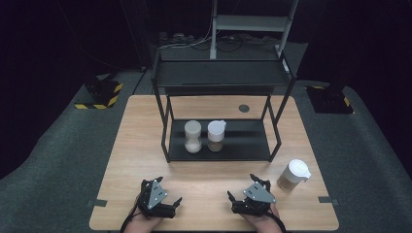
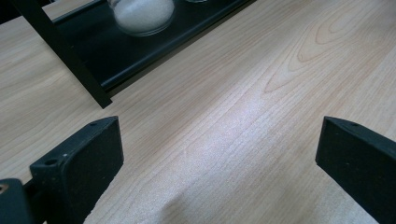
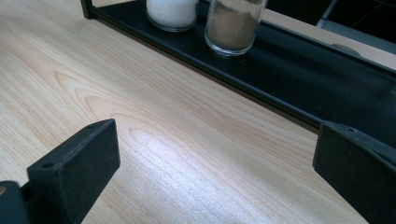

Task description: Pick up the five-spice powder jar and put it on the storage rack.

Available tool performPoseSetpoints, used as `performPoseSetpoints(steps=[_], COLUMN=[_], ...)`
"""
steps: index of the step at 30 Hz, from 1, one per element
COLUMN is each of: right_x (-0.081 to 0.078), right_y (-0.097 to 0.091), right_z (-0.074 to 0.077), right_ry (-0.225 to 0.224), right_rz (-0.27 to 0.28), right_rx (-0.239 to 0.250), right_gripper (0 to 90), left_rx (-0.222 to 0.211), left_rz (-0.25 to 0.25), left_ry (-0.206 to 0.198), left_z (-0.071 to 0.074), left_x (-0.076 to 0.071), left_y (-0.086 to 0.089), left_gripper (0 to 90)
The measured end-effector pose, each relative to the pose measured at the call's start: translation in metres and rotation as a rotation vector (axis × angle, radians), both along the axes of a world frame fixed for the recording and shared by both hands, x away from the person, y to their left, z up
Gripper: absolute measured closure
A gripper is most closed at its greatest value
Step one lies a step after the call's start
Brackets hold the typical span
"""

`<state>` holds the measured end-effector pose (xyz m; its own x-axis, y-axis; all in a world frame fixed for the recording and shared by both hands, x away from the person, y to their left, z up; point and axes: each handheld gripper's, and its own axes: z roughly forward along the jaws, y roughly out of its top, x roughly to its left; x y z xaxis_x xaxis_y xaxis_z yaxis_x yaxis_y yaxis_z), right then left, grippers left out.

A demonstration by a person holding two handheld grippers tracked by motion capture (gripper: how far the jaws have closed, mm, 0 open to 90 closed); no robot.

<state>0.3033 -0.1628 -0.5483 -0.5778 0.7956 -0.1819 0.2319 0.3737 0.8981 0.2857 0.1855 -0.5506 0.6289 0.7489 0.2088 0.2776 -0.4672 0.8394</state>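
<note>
Both our grippers rest low at the near edge of the table (image 1: 145, 145), nothing held. Left gripper (image 1: 176, 202) has its fingers (image 2: 79, 163) spread wide over bare wood; same for the right gripper (image 1: 232, 198), fingers (image 3: 74, 163) wide apart and empty. Ahead of us sits a black rack (image 1: 218, 141). On its lower shelf, a jar of white powder (image 1: 193, 136) stands just beside a jar of brown powder (image 1: 216, 136), both upright. A third jar with a white lid (image 1: 293, 175) stands on the table to the right of the rack, near the right gripper but not touching it.
</note>
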Motion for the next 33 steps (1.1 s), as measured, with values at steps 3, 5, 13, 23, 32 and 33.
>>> performPoseSetpoints(steps=[3, 5, 13, 23, 32, 33], right_x=[-0.001, -0.002, -0.005, -0.008, -0.014, -0.015], right_y=[-0.001, -0.001, -0.001, -0.009, -0.013, -0.013], right_z=[0.0, 0.0, 0.002, 0.013, 0.024, 0.025], right_ry=[-0.005, -0.013, -0.029, -0.07, -0.089, -0.093], right_rz=[0.005, 0.02, 0.041, 0.054, 0.058, 0.059], right_rx=[0.01, 0.007, 0.033, 0.058, 0.064, 0.064], right_gripper=[0.1, 0.1, 0.2, 0.1, 0.1, 0.1], left_rx=[0.005, 0.004, 0.029, 0.033, 0.033, 0.033], left_rz=[-0.006, -0.01, -0.009, -0.01, -0.009, -0.01], left_ry=[0.002, 0.0, 0.003, 0.005, 0.006, 0.006], left_z=[0.0, 0.0, -0.001, -0.001, -0.001, -0.001], left_x=[0.0, 0.0, 0.0, 0.0, 0.0, 0.0], left_y=[-0.001, -0.001, -0.003, -0.003, -0.003, -0.003], left_gripper=[1.2, 1.2, 1.2, 1.1, 1.2, 1.1])
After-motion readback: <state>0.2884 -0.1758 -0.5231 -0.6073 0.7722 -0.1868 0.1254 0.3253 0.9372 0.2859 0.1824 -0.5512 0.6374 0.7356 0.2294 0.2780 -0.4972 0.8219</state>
